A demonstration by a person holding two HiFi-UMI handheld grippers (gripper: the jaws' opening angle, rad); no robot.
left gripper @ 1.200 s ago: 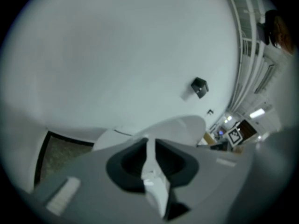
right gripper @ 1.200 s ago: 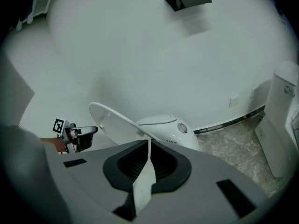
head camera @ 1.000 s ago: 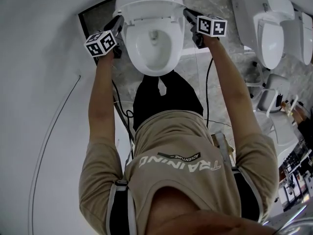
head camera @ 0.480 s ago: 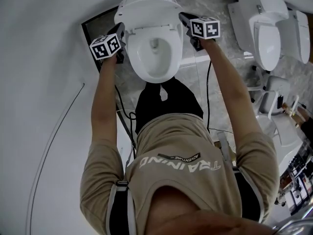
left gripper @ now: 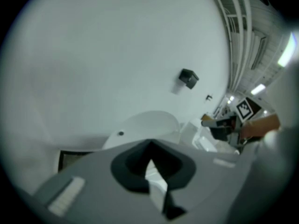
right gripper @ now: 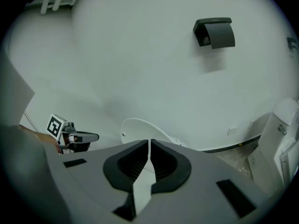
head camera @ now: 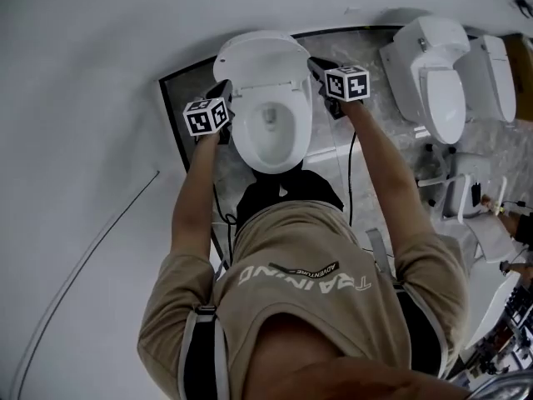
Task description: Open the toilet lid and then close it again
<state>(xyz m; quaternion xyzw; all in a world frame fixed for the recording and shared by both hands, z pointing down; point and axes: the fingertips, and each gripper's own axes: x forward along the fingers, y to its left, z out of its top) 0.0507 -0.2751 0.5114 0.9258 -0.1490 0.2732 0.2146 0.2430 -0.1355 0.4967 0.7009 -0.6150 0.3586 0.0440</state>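
Note:
The white toilet [head camera: 271, 127] stands against the wall with its bowl showing. Its lid [head camera: 258, 57] is tilted up over the back of the seat. My left gripper [head camera: 225, 88] is at the lid's left edge and my right gripper [head camera: 315, 63] at its right edge. In the left gripper view the jaws [left gripper: 150, 164] are shut on a thin white strip of the lid [left gripper: 140, 127]. The right gripper view shows the same, with the jaws [right gripper: 149, 164] shut on the lid's edge [right gripper: 140, 127]. Each gripper shows in the other's view, the right one [left gripper: 219, 125] and the left one [right gripper: 81, 136].
Two more white toilets [head camera: 433, 73] [head camera: 495, 73] stand to the right on the marbled floor. A black holder [right gripper: 215, 31] [left gripper: 188, 77] hangs on the white wall behind. A thin cable [head camera: 92, 240] runs along the floor at the left. The person's body fills the lower head view.
Both grippers have risen along the lid's two sides, and the lid has tilted further up off the seat.

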